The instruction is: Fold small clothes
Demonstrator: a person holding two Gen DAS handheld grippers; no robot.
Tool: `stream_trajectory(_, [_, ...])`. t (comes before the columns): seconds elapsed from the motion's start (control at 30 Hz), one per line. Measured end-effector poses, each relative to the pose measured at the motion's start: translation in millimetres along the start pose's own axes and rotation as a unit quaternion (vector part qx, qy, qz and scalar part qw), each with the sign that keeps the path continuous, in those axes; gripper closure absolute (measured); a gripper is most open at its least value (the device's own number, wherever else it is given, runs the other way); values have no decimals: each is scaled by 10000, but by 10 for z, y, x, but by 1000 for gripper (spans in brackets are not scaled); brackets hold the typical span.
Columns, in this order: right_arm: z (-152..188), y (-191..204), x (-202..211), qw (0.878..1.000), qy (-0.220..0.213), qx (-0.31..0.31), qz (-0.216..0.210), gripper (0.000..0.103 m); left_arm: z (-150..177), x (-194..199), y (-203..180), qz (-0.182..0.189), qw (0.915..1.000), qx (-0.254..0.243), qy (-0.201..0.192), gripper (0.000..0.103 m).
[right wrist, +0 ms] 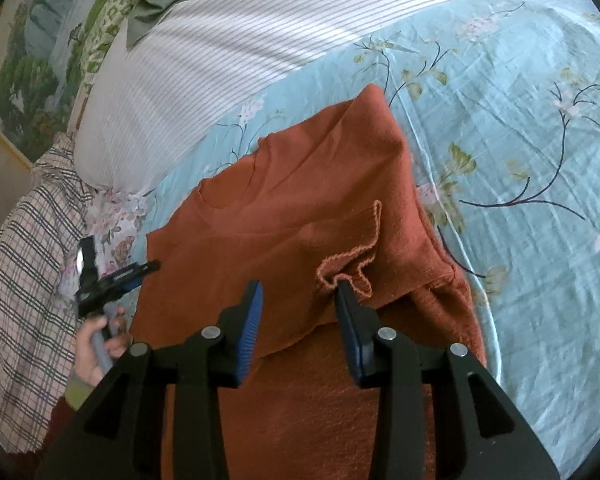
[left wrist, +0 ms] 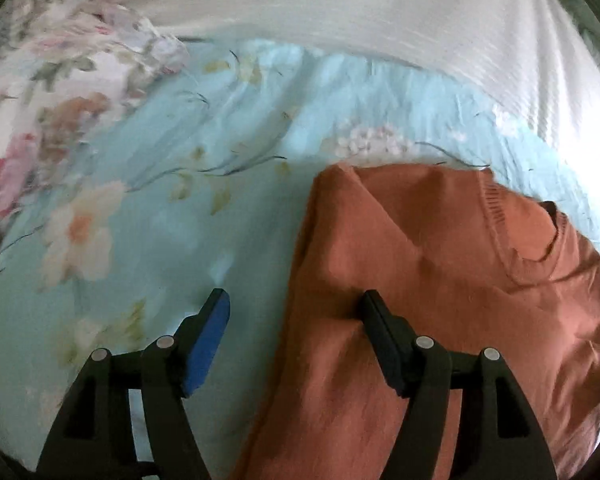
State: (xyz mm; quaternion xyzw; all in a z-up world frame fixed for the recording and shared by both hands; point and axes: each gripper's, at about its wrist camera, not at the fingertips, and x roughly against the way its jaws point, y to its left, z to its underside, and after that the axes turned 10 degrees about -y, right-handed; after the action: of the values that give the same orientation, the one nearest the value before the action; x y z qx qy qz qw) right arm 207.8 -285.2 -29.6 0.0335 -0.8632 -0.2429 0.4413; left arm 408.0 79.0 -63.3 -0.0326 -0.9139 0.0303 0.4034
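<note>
One rust-orange knit sweater lies on a pale blue flowered bedsheet, partly folded. Its body is spread flat with the ribbed neckline toward the white striped pillow. A sleeve is laid back across the front, and its ribbed cuff sits crumpled near the middle of the garment. The fabric shows soft creases and a doubled edge along the side nearest the open sheet.

The right gripper hangs over the sweater with its jaws spread apart; the tip of one finger sits right at the crumpled cuff, though nothing is pinched between the blue pads. In the left wrist view the left gripper is also spread wide, straddling the sweater's edge, one finger over the bare sheet and the other over the orange cloth. That view is blurred. The right wrist view shows the left gripper held in a hand beside the sweater, near a plaid cloth.
</note>
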Motion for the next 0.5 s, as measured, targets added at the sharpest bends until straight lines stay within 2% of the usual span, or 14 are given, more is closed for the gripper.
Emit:
stream_trajectory(0.03, [-2,-1,-6,10000,9,-5,-9,64,-7,-64,-3,108,9999,12,-10,55])
stream_trajectory(0.07, [-4,-9,-11,10000,17,-6,-13,64,-4,-79,-3,216,9998,-4,-52,79])
stream_trajectory(0.1, [-11,-10,-14,10000,19,3,-13,64,-14,-80,-1,288,9995,0,-96,84])
stream_trajectory(0.13, [-20,-7,-9,10000,5,14,-35,64,-28,-47,2,220,9995,4,-217,94])
stream_trajectory(0.2, [-29,19,2,9999,-48,59,-94,64,-54,19,31,-140,9986,-48,-505,100])
stream_trajectory(0.27, [-37,48,-16,9999,-63,103,-106,64,-67,-18,141,-253,9982,177,-512,101])
stream_trajectory(0.33, [-39,83,-51,9999,-43,110,-121,64,-50,-140,219,-262,9988,286,-311,101])
stream_trajectory(0.5, [-67,271,-114,9991,-58,302,-291,64,-56,-113,206,-212,9989,213,-361,101])
